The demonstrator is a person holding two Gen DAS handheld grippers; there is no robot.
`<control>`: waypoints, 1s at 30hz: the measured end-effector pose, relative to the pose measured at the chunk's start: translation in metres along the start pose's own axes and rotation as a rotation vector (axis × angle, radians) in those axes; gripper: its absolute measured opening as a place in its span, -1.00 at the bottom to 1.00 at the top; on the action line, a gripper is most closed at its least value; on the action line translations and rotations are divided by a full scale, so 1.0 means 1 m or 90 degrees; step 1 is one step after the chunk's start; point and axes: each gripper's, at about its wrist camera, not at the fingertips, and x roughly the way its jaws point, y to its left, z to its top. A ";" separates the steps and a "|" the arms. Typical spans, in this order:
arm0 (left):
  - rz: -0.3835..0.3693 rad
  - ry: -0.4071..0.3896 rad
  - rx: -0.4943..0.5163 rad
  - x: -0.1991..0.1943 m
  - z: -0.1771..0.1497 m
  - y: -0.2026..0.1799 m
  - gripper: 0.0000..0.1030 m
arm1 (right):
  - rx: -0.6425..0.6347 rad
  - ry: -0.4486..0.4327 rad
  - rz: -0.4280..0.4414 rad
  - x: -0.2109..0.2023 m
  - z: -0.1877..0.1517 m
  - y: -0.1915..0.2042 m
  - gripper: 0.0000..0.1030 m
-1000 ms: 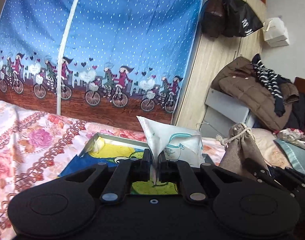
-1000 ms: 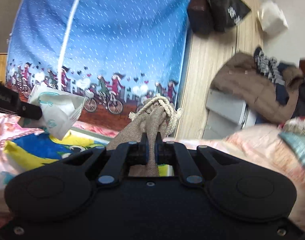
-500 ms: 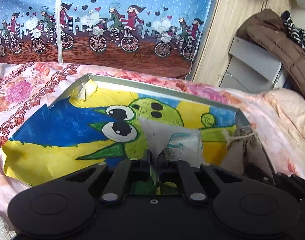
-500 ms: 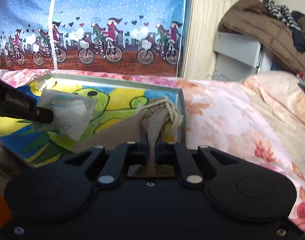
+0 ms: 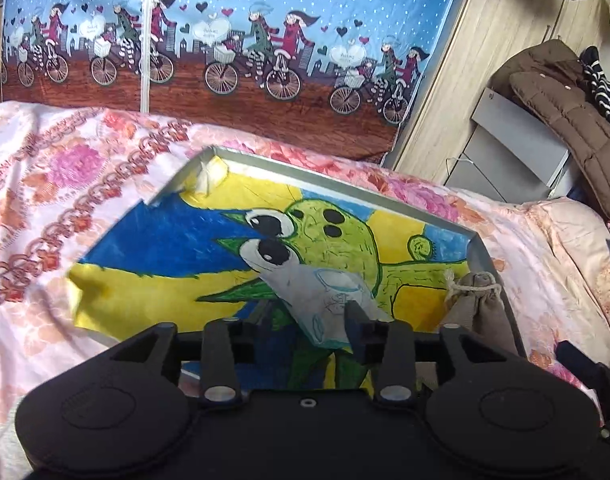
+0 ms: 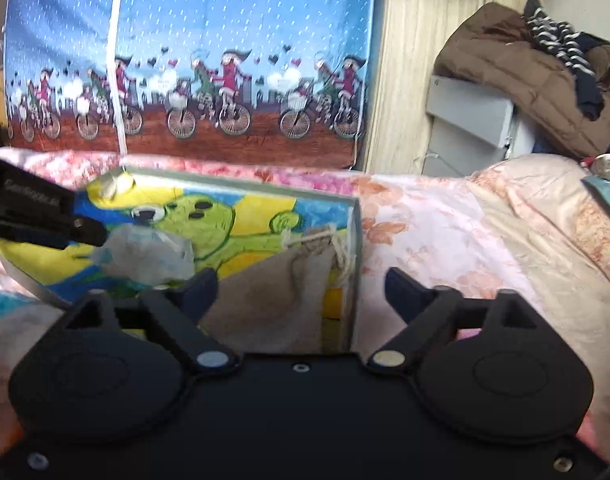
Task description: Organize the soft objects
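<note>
Left wrist view shows the bed [image 5: 65, 184] under its floral quilt, and on it the shallow metal tray [image 5: 345, 196] lined with a painted green-creature picture; both soft things now lie inside that tray. The tray sits on yielding bedding, so my chief worry is that any push on its rim would tip or slide it and spill what has been placed.

The burlap drawstring pouch [image 6: 289, 280] rests in the tray's right corner, against the wall. The right tongs [image 6: 301, 284] are parting wide, with the pouch between them but the pads clear of the cloth. One finger stands outside the tray wall, so pulling back carelessly could catch the rim, and the loose cord near the wall could snag and drag the pouch out.

The white plastic packet [image 5: 329, 304] lies on the painted liner near the tray's middle. The left tongs [image 5: 309, 316] are opening around it, and the right finger [image 5: 355, 320] looks very near the film; whether it touches I cannot tell. If film clings there, drawing away could lift the packet back out.
</note>
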 end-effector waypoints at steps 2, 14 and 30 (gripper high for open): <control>0.002 -0.019 -0.006 -0.017 0.000 0.006 -0.03 | 0.001 -0.028 0.001 -0.018 0.003 -0.001 0.94; 0.048 -0.196 0.009 -0.151 -0.021 0.038 0.46 | 0.028 -0.164 -0.041 -0.126 0.000 0.018 0.99; 0.043 -0.329 0.093 -0.286 -0.107 0.049 0.98 | 0.066 -0.251 -0.040 -0.254 -0.062 0.057 0.99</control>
